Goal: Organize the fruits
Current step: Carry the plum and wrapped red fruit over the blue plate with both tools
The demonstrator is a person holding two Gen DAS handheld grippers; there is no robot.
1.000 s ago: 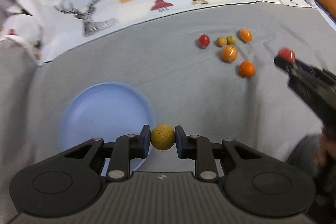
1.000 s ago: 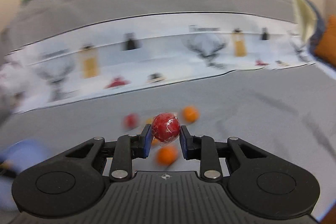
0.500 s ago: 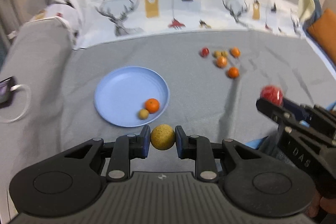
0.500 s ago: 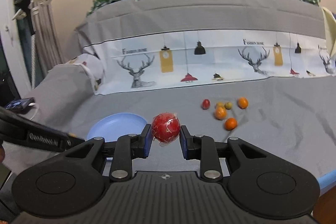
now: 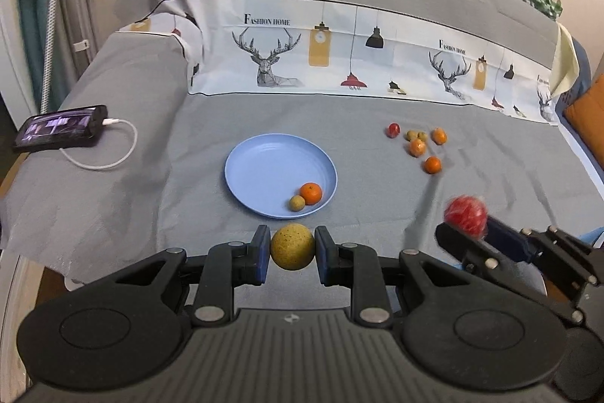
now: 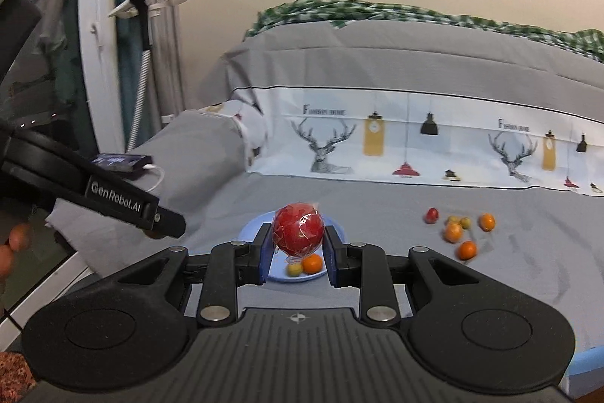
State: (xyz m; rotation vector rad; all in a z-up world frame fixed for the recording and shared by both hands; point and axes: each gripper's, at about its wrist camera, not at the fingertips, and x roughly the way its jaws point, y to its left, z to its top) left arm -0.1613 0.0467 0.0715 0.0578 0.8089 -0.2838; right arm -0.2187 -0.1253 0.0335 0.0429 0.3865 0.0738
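Note:
My left gripper [image 5: 292, 250] is shut on a round yellow fruit [image 5: 292, 246], held near the front edge of the grey sheet, just short of the blue plate [image 5: 260, 169]. The plate holds an orange [image 5: 311, 193] and a small yellow fruit [image 5: 296, 203]. My right gripper [image 6: 298, 238] is shut on a red wrapped fruit [image 6: 298, 227]; it shows at the right of the left wrist view [image 5: 465, 214]. Several loose fruits [image 5: 417, 147] lie in a cluster right of the plate, also in the right wrist view [image 6: 458, 231].
A phone [image 5: 60, 127] with a white cable lies on the raised grey bedding at the left. A deer-print band [image 5: 339, 63] runs across the back. An orange cushion [image 5: 589, 116] is at the right edge. The bed's front edge is below both grippers.
Both grippers have pulled back and up from the fruit cluster, each still holding its fruit. The plate with its two fruits has come into full view.

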